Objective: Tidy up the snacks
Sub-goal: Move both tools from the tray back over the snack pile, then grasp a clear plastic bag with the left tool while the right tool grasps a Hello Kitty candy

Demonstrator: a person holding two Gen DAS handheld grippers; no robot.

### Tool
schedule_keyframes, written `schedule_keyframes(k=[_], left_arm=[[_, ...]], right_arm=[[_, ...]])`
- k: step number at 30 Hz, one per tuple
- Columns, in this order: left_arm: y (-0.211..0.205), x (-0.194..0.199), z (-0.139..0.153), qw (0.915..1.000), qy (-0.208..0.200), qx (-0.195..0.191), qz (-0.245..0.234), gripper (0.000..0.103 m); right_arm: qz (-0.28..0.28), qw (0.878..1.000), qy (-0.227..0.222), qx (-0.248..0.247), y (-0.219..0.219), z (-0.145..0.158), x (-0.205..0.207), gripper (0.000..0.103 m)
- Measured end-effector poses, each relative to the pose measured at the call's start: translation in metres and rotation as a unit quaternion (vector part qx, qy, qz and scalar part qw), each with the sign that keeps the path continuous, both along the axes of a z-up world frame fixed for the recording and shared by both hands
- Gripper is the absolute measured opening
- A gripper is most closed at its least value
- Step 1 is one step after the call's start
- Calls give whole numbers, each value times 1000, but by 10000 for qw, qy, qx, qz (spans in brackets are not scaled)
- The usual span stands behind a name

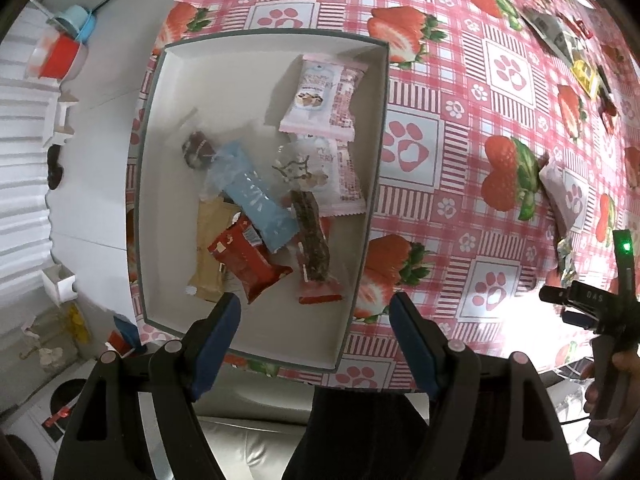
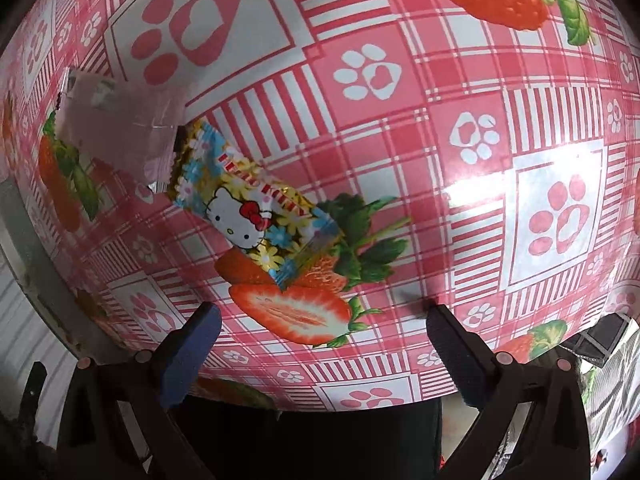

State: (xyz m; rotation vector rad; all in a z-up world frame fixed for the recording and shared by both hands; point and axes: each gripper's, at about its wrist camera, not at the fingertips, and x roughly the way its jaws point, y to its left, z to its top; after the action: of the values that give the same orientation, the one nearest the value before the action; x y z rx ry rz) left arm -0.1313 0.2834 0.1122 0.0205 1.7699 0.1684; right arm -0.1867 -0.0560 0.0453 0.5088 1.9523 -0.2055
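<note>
Overhead, left wrist view only: a shallow white box [image 1: 362,184] on the strawberry-and-paw tablecloth [image 1: 460,128], holding a pale pink packet [image 1: 320,96], a second like it [image 1: 344,176], a light blue bar [image 1: 256,200], a red packet [image 1: 244,260], a tan packet [image 1: 208,248], a dark bar in clear wrap [image 1: 312,240] and a round dark sweet [image 1: 198,150]. More packets lie scattered at the far right. Right wrist view only: a Hello Kitty packet [image 2: 248,208] flat on the cloth, its upper end touching a pink wrapper [image 2: 120,120].

Left gripper [image 1: 316,308]: pointing steeply down over the box's near end, jaws apart, nothing between them. Right gripper [image 2: 324,320]: angled down at the cloth just short of the Hello Kitty packet, jaws wide apart, empty.
</note>
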Motion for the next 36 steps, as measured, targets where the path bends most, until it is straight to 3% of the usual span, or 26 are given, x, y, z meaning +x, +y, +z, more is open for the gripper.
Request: schedule_keyframes(k=[8,11,23,26,29,32,36], left_arm=[[-20,7,1,9996,-63,-144,-238,80],[-33,13,1,9990,-89,-270,-333,80],[-138,43,-20,9904,4,-762,-1154,80],[-163,56,-33,9907,131,-1009,-904,80],[-179,71,-45,9917,188,-1220,-355,80],[-197,84,-52,9943,16,-1064,-16,80],[-229,100,-66,9973,-183,-708,-113,80]], right_arm=[[55,9991,-407,82,-1,14,-13,103],[61,9984,-538,-132,-12,21,-25,103],[-21,9968,-522,-600,-45,28,-76,103],[159,9966,-535,-606,-46,32,-77,103],[253,9965,-570,-563,-46,38,-81,103],[294,9966,-570,-523,-51,45,-81,103],[344,9963,-570,-538,-56,50,-86,103]])
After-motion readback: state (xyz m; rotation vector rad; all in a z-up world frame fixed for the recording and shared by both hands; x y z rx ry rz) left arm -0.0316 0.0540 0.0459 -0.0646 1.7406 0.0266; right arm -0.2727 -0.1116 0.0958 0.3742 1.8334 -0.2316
